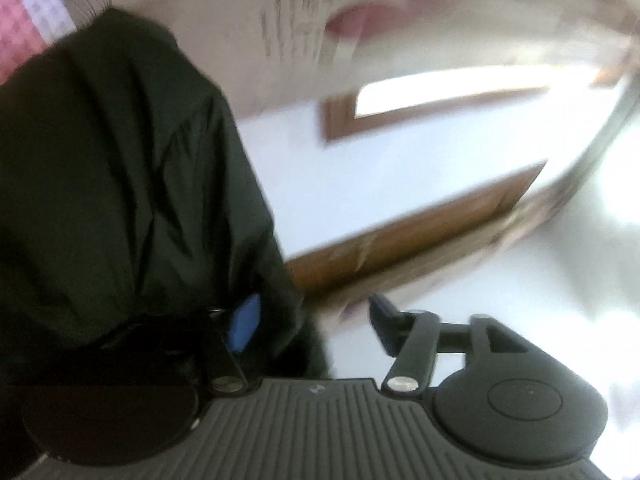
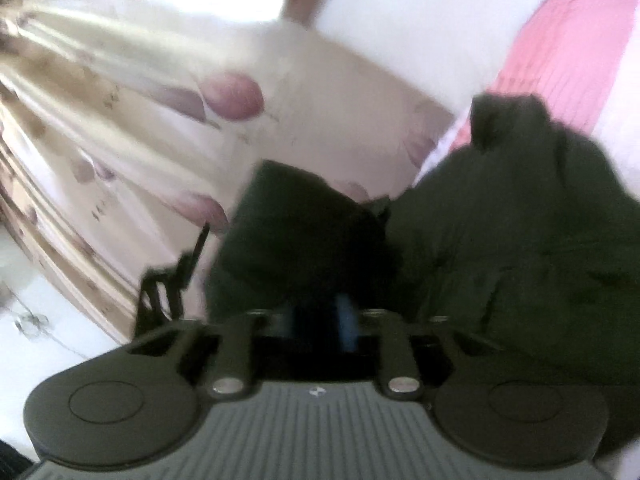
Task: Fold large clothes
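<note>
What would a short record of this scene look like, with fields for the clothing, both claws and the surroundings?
Clothing: dark green garment, bunched up, not yet folded
Left claw: open, garment draped against one finger, nothing across the gap
Right claw: fingers apart, dark cloth lying between them; picture blurred
Behind: cream curtain with purple flowers, wood-framed window
Beside garment: pink bedding
Picture quality: both views smeared
</note>
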`<action>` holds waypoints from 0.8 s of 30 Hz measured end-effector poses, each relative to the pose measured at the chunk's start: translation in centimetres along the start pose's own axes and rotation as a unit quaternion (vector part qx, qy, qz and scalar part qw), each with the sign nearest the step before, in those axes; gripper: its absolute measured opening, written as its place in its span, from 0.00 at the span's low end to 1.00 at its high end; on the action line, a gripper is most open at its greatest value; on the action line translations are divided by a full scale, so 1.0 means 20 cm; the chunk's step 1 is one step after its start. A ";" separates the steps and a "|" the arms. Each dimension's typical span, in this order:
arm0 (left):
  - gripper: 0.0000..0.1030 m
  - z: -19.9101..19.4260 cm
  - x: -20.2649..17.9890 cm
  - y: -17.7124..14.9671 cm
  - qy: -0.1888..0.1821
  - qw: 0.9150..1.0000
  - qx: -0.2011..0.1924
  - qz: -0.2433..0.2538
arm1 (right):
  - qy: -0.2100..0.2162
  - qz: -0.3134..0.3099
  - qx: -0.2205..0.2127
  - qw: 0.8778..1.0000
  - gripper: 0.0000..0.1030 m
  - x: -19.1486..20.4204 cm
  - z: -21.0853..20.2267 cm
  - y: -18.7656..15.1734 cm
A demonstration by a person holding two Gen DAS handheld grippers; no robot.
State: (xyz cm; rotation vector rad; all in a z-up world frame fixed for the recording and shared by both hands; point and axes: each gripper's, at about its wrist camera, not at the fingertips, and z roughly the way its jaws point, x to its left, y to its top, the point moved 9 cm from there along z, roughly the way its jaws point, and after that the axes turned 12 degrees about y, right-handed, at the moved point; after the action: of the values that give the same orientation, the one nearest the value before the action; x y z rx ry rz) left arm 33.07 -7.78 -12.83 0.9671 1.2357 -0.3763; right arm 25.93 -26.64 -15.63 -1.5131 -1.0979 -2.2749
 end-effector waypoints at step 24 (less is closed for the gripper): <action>0.76 -0.53 0.09 -0.30 0.055 0.989 -0.129 0.042 | -0.178 -0.250 0.175 0.935 0.38 0.11 0.55 -0.04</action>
State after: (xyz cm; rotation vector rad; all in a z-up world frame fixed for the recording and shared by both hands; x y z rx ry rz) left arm 22.83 -2.33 -17.17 0.8215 1.3030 -0.0941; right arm 32.39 -18.28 -11.95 -1.6677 -2.0737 -1.9430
